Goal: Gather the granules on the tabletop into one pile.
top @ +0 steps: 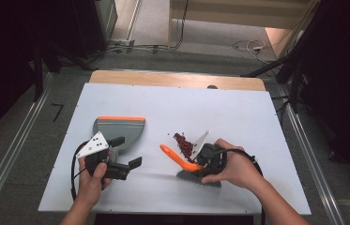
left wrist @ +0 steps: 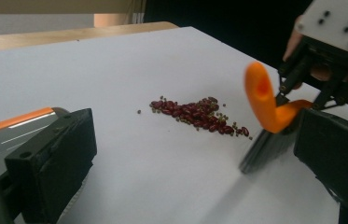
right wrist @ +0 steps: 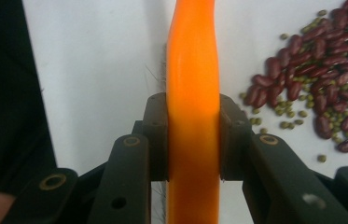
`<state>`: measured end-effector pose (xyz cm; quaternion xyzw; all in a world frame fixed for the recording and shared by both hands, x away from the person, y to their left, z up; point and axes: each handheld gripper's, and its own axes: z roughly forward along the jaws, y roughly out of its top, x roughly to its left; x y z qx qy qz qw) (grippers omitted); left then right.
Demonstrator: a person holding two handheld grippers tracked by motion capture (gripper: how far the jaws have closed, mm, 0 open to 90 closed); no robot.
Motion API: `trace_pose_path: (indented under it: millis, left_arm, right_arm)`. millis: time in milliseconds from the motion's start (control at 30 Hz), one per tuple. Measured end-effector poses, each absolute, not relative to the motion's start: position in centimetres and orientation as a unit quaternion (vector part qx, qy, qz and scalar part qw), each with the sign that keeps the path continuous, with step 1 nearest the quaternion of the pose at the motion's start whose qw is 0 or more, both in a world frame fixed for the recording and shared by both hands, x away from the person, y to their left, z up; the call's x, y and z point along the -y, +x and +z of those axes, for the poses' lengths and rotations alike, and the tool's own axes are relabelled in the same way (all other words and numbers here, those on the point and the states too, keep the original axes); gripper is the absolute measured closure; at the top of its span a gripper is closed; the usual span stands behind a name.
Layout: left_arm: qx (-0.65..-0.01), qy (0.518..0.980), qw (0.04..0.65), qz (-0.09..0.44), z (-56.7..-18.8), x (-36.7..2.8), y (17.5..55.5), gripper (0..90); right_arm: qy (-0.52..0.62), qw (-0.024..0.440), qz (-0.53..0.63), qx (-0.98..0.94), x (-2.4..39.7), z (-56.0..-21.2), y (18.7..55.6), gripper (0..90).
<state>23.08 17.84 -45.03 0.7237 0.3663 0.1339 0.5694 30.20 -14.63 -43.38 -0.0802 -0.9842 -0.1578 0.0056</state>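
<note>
Two hand-held grippers work over a white table (top: pixel 238 112) whose far edge is bare wood. The right gripper (top: pixel 200 161) is clamped on the orange handle of a small brush (top: pixel 178 158); in the right gripper view the two black jaws press flat against both sides of that handle (right wrist: pixel 193 93), with no gap showing, and a few dark bristles stick out beside it. In the high view the handle slants up and to the left from the jaws, while the grey bristle head (top: pixel 196 177) lies on the table under the right hand (top: pixel 236 168). In the left gripper view the bristles (left wrist: pixel 265 149) are blurred and meet the table just right of the spill.

The spill — a loose pile of dark red beans (top: pixel 183 144) mixed with smaller green ones (right wrist: pixel 297 112) — lies near the middle of the table, just beyond the brush handle and close beside the right gripper. Seen from the left gripper, the pile (left wrist: pixel 195 114) forms a short streak, with one stray bean off its left end.

The left gripper (top: pixel 128 152) is held low by the left hand (top: pixel 93 176) at the table's left. Its jaws stand wide apart with nothing between them — open, and pointed toward the beans. Just beyond it rests a grey dustpan (top: pixel 116 131) with an orange lip along its far edge; the pan lies flat on the table, well apart from the beans, and one of its corners (left wrist: pixel 8 133) appears beside the near jaw in the left gripper view.
</note>
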Motion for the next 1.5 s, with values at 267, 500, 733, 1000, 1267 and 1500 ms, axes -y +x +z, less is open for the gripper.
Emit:
trace_pose_path:
  millis: [267, 500, 733, 1000, 1267, 1500]
  left_arm:
    - [-0.361, 0.731, 0.564, 0.13, -45.2, -17.3, 23.1, 0.0]
    - [-0.359, 0.733, 0.563, 0.129, -45.3, -17.2, 23.1, 0.0]
    - [-0.357, 0.735, 0.562, 0.126, -45.4, -16.9, 23.1, 0.0]
    - [-0.357, 0.734, 0.564, 0.124, -45.4, -17.0, 23.1, 0.0]
    - [-0.356, 0.737, 0.562, 0.122, -45.5, -16.9, 23.1, 0.0]
    - [-0.355, 0.738, 0.562, 0.121, -45.5, -16.7, 23.1, 0.0]
  right_arm:
    - [-0.049, -0.007, -0.166, 0.985, 13.9, -43.8, 33.2, 67.9]
    - [-0.044, -0.006, -0.173, 0.984, 13.3, -44.0, 34.9, 67.6]
    - [-0.029, -0.02, -0.182, 0.983, 13.0, -44.0, 36.3, 67.5]
    - [-0.026, -0.022, -0.191, 0.981, 12.8, -44.0, 37.9, 67.4]
    - [-0.034, -0.024, -0.195, 0.98, 12.7, -43.9, 38.9, 67.3]
    - [-0.026, -0.033, -0.194, 0.98, 12.6, -43.8, 39.5, 67.3]
